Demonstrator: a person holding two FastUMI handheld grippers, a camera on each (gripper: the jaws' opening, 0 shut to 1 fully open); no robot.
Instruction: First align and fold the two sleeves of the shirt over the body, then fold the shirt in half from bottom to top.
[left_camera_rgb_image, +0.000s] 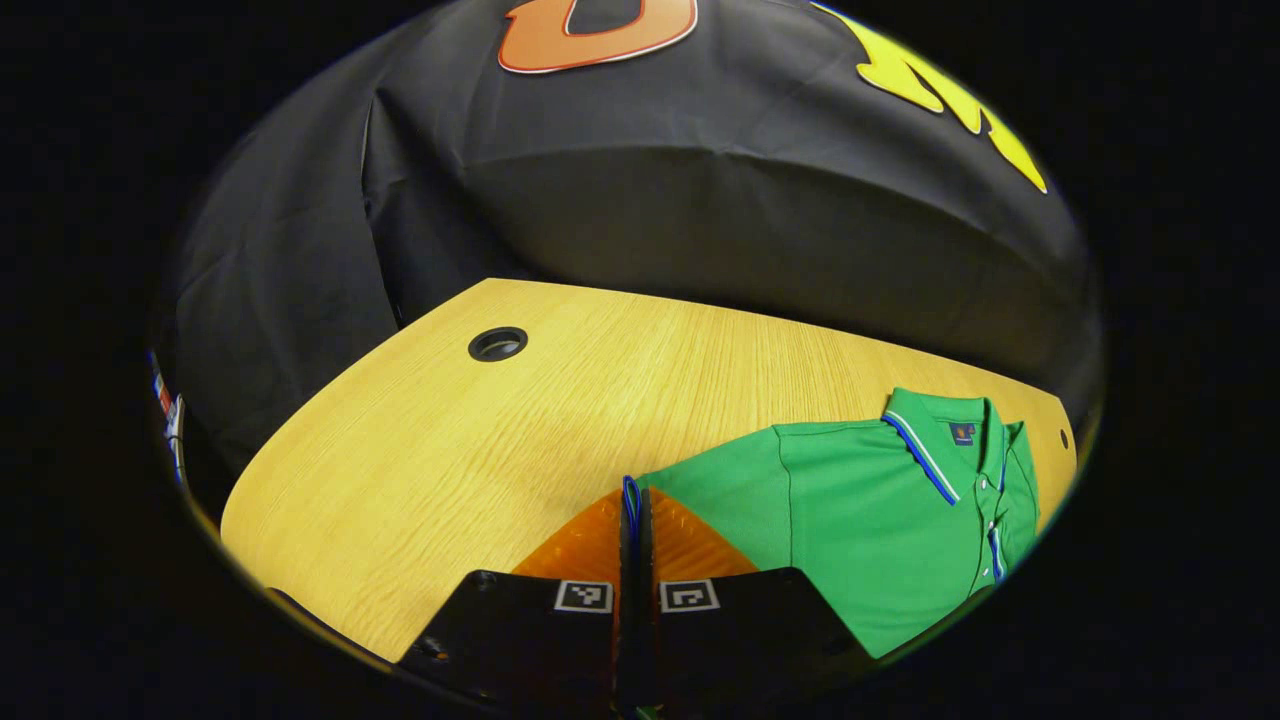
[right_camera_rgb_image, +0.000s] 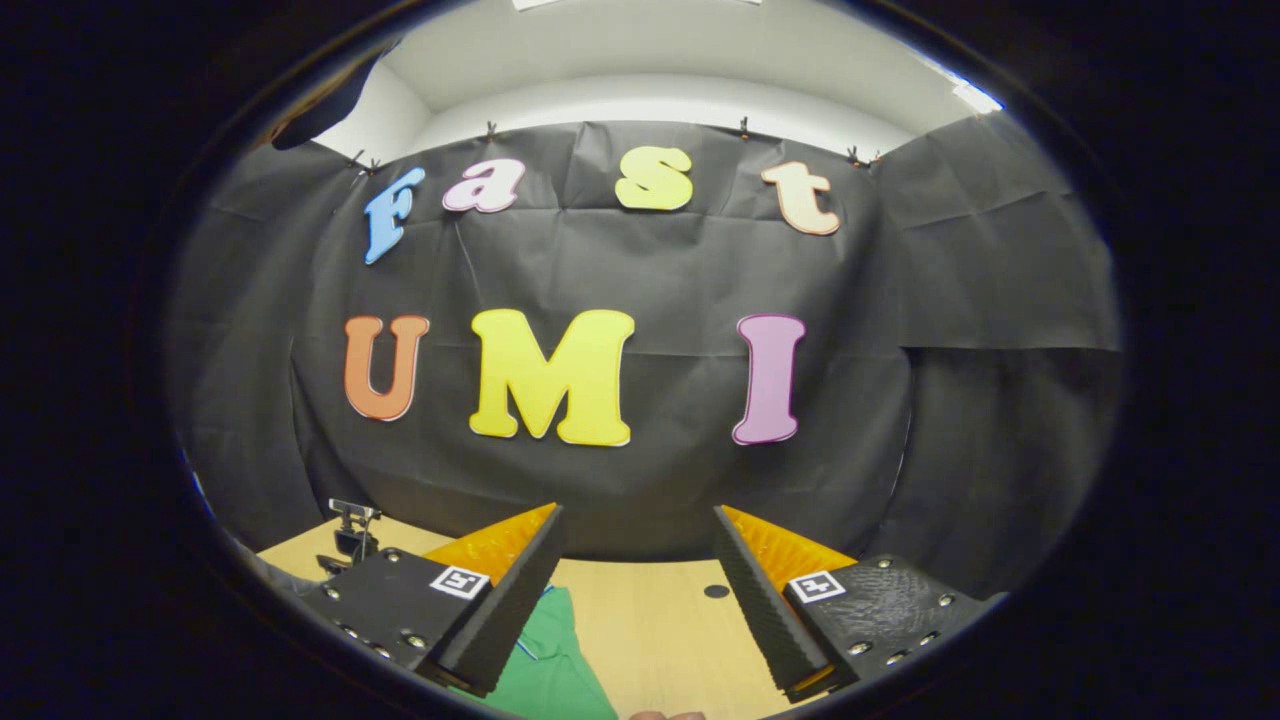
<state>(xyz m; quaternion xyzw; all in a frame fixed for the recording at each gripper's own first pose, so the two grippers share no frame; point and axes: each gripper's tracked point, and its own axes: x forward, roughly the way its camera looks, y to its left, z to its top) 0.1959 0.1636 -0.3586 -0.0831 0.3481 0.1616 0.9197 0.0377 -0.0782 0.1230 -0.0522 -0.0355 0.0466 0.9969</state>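
Left gripper (left_camera_rgb_image: 635, 500): fingers pressed together, nipping the blue-piped cuff of the shirt's sleeve (left_camera_rgb_image: 725, 495) between them. Each finger base carries a small square black-and-white marker; no legible text on them.

Shirt (left_camera_rgb_image: 880, 530): green polo, lying flat on the table (left_camera_rgb_image: 450, 440), to the right of the left gripper in the left gripper view. Collar (left_camera_rgb_image: 925, 440) points toward the far table edge and has a blue-and-white stripe along its edge. Placket shows the same blue trim and small buttons. A small dark label sits inside the neck; writing on it too small to read. Fabric smooth, few wrinkles visible.

Right gripper (right_camera_rgb_image: 635, 575): fingers spread well apart, nothing between them, held above the table. Same square markers on its bases. In the right gripper view a green patch of the shirt (right_camera_rgb_image: 550, 670) shows below the left-hand finger.

Table: light wood grain, with a round dark cable hole (left_camera_rgb_image: 497, 343) near the far side. Black cloth wall (left_camera_rgb_image: 700, 200) behind it.
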